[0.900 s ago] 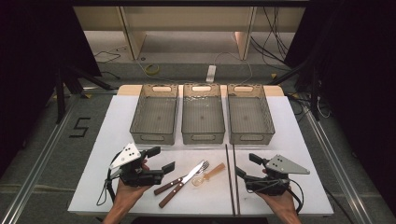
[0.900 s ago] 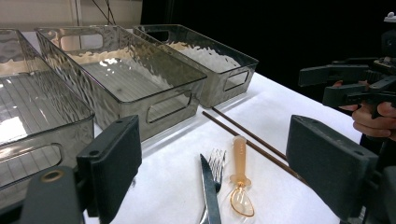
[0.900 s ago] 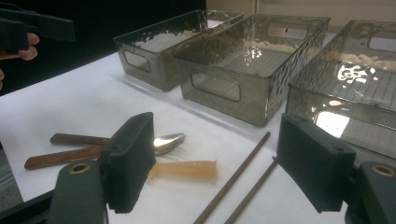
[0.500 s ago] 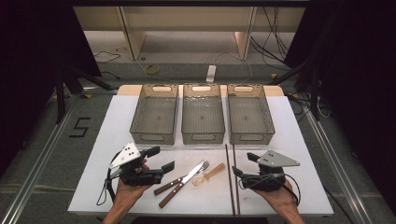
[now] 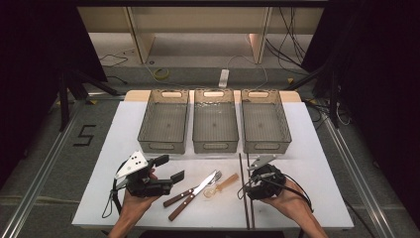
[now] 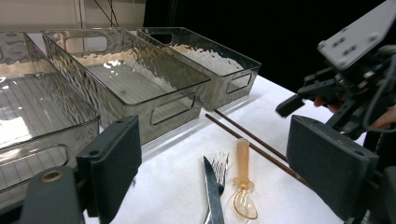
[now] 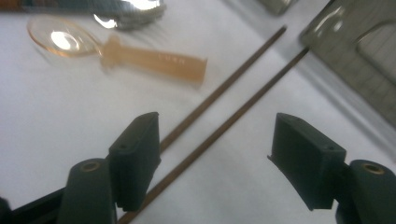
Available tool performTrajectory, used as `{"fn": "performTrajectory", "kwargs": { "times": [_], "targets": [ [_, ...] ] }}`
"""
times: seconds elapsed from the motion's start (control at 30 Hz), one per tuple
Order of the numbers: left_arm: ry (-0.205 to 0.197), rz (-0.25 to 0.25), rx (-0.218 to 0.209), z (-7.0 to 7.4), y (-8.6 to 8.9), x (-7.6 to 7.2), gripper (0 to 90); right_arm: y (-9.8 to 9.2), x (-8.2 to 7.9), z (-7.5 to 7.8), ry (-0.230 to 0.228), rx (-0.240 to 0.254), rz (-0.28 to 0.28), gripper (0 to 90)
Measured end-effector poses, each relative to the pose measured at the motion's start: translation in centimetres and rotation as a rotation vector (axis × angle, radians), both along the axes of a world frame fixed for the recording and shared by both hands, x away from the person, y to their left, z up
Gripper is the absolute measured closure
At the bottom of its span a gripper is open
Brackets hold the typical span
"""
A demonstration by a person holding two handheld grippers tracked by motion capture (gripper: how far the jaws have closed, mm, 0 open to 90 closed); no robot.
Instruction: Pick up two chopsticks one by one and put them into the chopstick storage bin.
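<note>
Black right claw wide open, empty, straddling brown chopsticks; left claw open, empty.

Grey floor, black curtains, possibly wooden shelving behind.

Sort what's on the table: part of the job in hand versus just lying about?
In the job: right gripper, jaws open, over the chopsticks.
Lying about: left gripper, knife, fork, orange spoon, three grey bins.
</note>
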State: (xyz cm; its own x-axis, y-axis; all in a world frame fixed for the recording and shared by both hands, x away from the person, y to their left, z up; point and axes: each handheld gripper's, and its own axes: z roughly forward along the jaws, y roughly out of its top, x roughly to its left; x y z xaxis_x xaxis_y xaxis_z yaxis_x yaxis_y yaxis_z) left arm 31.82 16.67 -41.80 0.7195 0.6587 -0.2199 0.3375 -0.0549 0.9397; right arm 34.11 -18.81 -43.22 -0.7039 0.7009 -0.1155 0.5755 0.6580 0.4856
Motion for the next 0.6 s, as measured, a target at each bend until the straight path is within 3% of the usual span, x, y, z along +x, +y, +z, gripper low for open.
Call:
{"fn": "performTrajectory", "kwargs": {
  "times": [0.07,0.27,0.6],
  "targets": [
    [-0.001,-0.001,0.001,0.0,0.0,0.0,17.6,0.1,0.5,-0.4,0.051,-0.011,-0.005,36.4],
    [-0.001,-0.004,0.0,0.0,-0.1,0.0,17.6,0.3,1.3,-1.1,0.13,-0.043,-0.011,40.2],
    [-0.002,-0.005,-0.001,0.0,-0.1,0.0,17.7,0.3,1.8,-1.6,0.199,-0.066,-0.007,44.6]
  ]
}}
